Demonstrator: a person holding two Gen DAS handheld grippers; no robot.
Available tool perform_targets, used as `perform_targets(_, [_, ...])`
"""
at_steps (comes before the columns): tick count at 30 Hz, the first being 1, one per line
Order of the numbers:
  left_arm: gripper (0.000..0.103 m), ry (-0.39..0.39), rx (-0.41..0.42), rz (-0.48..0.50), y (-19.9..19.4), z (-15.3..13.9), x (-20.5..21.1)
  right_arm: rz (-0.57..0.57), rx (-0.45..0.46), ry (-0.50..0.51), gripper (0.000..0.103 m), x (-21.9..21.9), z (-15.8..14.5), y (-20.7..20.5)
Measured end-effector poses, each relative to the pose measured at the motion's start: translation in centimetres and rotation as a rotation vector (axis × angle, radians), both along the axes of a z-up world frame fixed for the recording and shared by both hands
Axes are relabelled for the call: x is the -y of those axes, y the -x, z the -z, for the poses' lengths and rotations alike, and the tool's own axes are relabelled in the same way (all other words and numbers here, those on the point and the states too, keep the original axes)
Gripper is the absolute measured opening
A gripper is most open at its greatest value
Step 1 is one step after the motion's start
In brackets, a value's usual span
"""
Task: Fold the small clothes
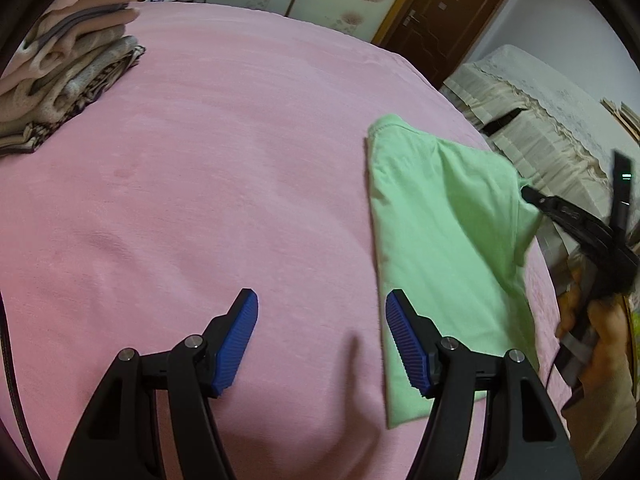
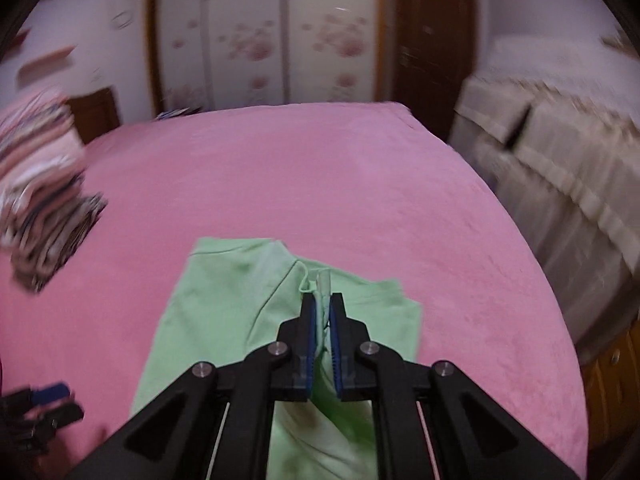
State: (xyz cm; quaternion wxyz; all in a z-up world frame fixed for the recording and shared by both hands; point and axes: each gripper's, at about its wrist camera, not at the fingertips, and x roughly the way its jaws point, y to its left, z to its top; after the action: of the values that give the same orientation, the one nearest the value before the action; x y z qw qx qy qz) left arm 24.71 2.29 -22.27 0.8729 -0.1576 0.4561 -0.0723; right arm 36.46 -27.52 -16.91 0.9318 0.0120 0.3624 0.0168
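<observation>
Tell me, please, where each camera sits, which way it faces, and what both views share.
Left wrist: on the left gripper, facing down over the pink bedspread; its open blue-padded jaws show, with a hand at the right edge.
Right wrist: on the right gripper, facing the floral wardrobe; jaws shut on the light green cotton garment.
Shared: bedspread, garment, stack of folded clothes, brown door.

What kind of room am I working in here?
Most likely a bedroom: a bed under a pink cover, a floral sliding wardrobe behind it, and a stack of folded clothes on the bed.
</observation>
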Motion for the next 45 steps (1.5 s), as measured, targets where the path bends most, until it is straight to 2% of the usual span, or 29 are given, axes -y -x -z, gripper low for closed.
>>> perform_targets(2, [0.065, -0.007, -0.001, 0.013, -0.1, -0.1, 0.5, 0.08, -0.048, -0.043, 0.008, 2.7, 1.7, -1.2])
perform_targets(5, [0.065, -0.026, 0.004, 0.027, 0.0, -0.3, 1.0, 0.138, -0.084, -0.106, 0.008, 5.2, 3.5, -1.9])
perform_targets(8, [0.065, -0.037, -0.001, 0.033, -0.1, -0.4, 1.4, 0.178, -0.102, -0.236, 0.008, 7.8, 4.2, -1.7])
perform_targets(10, [0.065, -0.04, -0.001, 0.039, -0.2, -0.5, 1.7, 0.167, -0.104, -0.325, 0.008, 9.1, 4.2, -1.5])
perform_targets(15, [0.065, -0.047, 0.013, 0.065, -0.5, -0.9, 2.7, 0.09, -0.2, -0.59, 0.009, 10.7, 5.1, -1.7])
perform_targets(17, [0.065, -0.048, 0.017, 0.077, -0.5, -1.0, 3.2, 0.08, -0.225, -0.655, 0.016, 11.0, 5.3, -2.0])
perform_targets(18, [0.065, -0.049, 0.017, 0.083, -0.5, -0.9, 3.4, 0.078, -0.239, -0.682, 0.024, 11.2, 5.5, -2.2])
perform_targets(20, [0.065, -0.05, 0.014, 0.09, -0.4, -0.9, 3.7, 0.075, -0.26, -0.715, 0.033, 11.2, 5.7, -2.4])
perform_targets(22, [0.065, -0.051, 0.01, 0.096, -0.3, -0.8, 3.8, 0.072, -0.285, -0.722, 0.034, 11.0, 5.9, -2.5])
perform_targets(26, [0.065, -0.055, 0.008, 0.098, -0.1, -0.7, 4.0, 0.079, -0.315, -0.836, 0.034, 11.3, 6.6, -2.5])
perform_targets(35, [0.065, -0.061, 0.029, 0.116, -1.4, -1.3, 5.2, 0.081, -0.344, -0.965, 0.035, 12.5, 7.5, -2.5])
perform_targets(39, [0.065, -0.049, 0.038, 0.125, -1.7, -1.4, 6.0, 0.077, -0.343, -1.023, 0.045, 13.1, 8.0, -2.8])
perform_targets(42, [0.065, -0.049, 0.033, 0.134, -1.6, -1.1, 6.5, 0.07, -0.314, -1.1, 0.045, 13.5, 8.2, -2.6])
perform_targets(45, [0.065, -0.055, 0.024, 0.143, -1.5, -0.8, 6.9, 0.076, -0.318, -1.063, 0.053, 13.4, 8.3, -2.8])
